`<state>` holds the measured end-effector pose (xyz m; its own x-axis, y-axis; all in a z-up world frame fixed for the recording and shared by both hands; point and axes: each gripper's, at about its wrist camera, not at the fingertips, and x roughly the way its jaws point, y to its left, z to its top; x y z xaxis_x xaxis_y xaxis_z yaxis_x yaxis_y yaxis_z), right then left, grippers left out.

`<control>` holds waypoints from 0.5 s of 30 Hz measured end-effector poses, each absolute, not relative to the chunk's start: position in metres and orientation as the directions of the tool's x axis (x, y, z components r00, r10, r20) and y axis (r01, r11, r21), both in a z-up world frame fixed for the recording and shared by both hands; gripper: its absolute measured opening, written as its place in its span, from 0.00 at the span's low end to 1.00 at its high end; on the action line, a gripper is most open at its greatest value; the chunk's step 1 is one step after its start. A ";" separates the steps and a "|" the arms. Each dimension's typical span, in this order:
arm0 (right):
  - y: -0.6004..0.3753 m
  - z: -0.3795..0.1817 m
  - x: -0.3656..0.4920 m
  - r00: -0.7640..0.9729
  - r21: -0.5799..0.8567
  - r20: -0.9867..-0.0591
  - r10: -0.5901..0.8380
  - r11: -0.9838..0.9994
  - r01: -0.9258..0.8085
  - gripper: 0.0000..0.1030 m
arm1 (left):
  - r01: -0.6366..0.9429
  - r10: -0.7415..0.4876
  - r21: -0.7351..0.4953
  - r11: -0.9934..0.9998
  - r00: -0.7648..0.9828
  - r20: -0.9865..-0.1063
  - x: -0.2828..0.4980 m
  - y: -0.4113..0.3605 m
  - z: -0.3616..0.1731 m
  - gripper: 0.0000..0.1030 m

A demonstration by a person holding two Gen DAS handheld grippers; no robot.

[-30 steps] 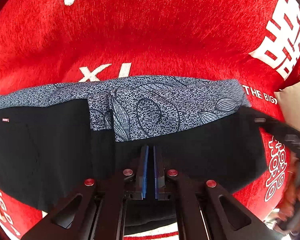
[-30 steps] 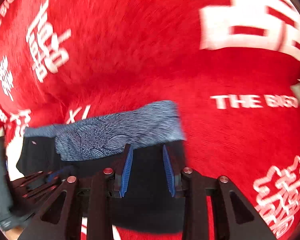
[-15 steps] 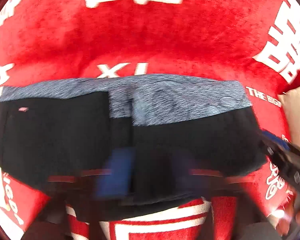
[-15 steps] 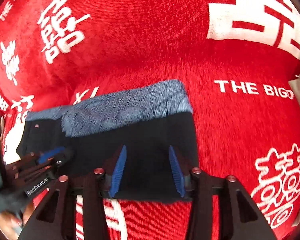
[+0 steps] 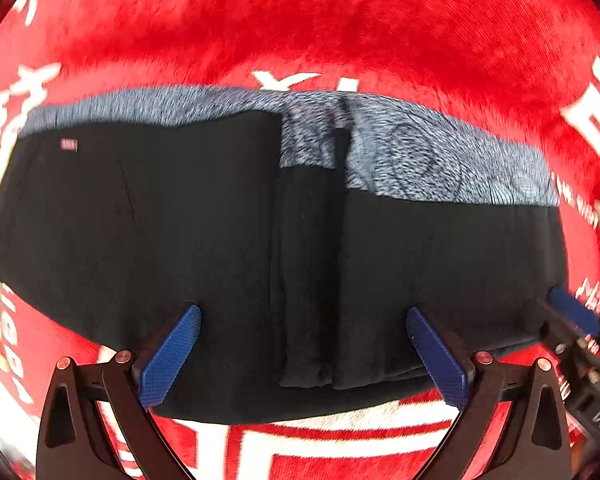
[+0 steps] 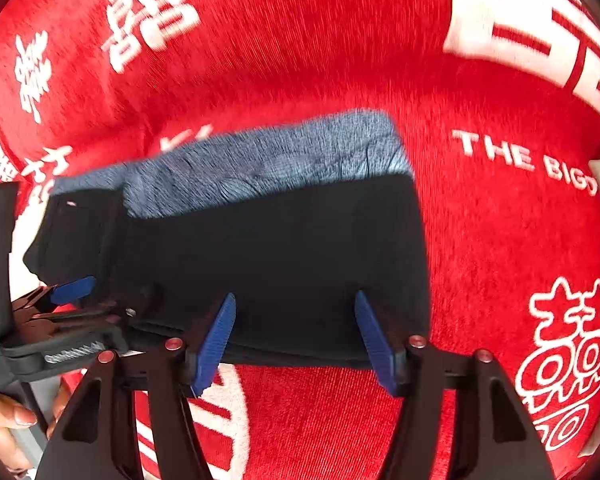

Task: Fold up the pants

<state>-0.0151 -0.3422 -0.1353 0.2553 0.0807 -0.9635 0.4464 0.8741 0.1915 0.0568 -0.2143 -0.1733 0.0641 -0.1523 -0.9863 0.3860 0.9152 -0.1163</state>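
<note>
The left hand-held gripper [image 5: 303, 350] stands wide open and holds nothing; its blue pads [image 5: 170, 360] straddle the near hem of the pants [image 5: 204, 240]. The right hand-held gripper [image 6: 294, 338] is likewise wide open and empty, with its pads over the near edge of the same garment.

The pants lie flat on the red blanket [image 5: 340, 32], directly ahead of both hand-held grippers. Their long axis runs left to right, across the line of the fingers. The black fabric occupies the near side; the grey patterned band [image 5: 420, 152] runs along the far edge. A vertical fold line sits ahead of the left hand-held gripper, near the middle of the garment.

The left hand-held gripper faces the middle of the near edge. The right hand-held gripper faces the right end, and is the nearer unit to the right-hand corner. Judgement: any next fold across the long axis would start from that right end.
</note>
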 end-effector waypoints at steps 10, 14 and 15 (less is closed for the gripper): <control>-0.336 -0.139 -0.014 0.262 0.185 -0.961 0.089 0.911 0.370 0.72 | 0.368 -0.186 -0.141 0.919 0.091 -0.978 0.052 -0.203 -0.180 1.00; -0.334 -0.138 -0.015 0.267 0.174 -0.961 0.074 0.910 0.376 0.73 | 0.371 -0.197 -0.150 0.916 0.092 -0.976 0.049 -0.200 -0.182 1.00; -0.333 -0.138 -0.014 0.263 0.167 -0.962 0.066 0.910 0.380 0.73 | 0.373 -0.199 -0.153 0.915 0.088 -0.976 0.050 -0.199 -0.182 1.00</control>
